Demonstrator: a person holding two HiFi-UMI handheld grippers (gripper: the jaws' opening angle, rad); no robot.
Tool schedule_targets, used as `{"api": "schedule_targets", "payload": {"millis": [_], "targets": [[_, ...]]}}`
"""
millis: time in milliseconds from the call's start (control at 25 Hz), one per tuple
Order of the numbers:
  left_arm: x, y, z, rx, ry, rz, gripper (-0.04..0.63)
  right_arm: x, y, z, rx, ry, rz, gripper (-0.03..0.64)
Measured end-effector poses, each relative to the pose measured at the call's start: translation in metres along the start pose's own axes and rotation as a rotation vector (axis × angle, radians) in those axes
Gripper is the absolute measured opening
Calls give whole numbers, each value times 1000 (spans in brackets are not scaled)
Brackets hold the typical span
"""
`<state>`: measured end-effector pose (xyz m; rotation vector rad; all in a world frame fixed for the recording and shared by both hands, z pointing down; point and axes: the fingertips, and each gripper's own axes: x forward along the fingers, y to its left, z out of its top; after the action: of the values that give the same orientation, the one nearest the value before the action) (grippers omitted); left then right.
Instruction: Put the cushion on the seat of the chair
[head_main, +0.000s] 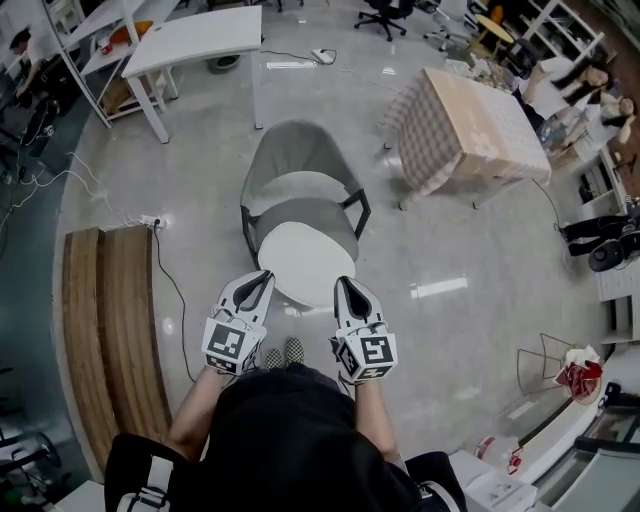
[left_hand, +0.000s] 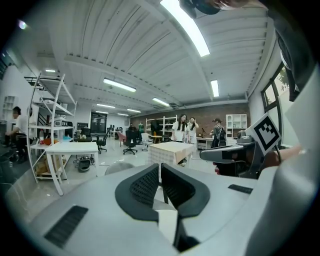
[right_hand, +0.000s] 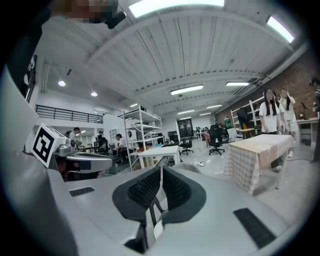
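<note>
White and round, the cushion hangs between the two grippers, over the front of the grey chair's seat; whether it touches the seat cannot be told. The left gripper has its jaws pinched on the cushion's near-left edge. The right gripper has its jaws pressed together on the near-right edge. Both grippers point almost level, toward the chair.
</note>
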<state>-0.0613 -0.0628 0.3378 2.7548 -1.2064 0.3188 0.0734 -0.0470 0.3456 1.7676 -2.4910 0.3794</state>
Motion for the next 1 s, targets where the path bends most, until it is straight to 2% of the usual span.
{"api": "schedule_targets", "payload": {"millis": [1000], "targets": [[-2,6,-2,-7,12,-4,31,2,0,1,11,-2,-6,38]]}}
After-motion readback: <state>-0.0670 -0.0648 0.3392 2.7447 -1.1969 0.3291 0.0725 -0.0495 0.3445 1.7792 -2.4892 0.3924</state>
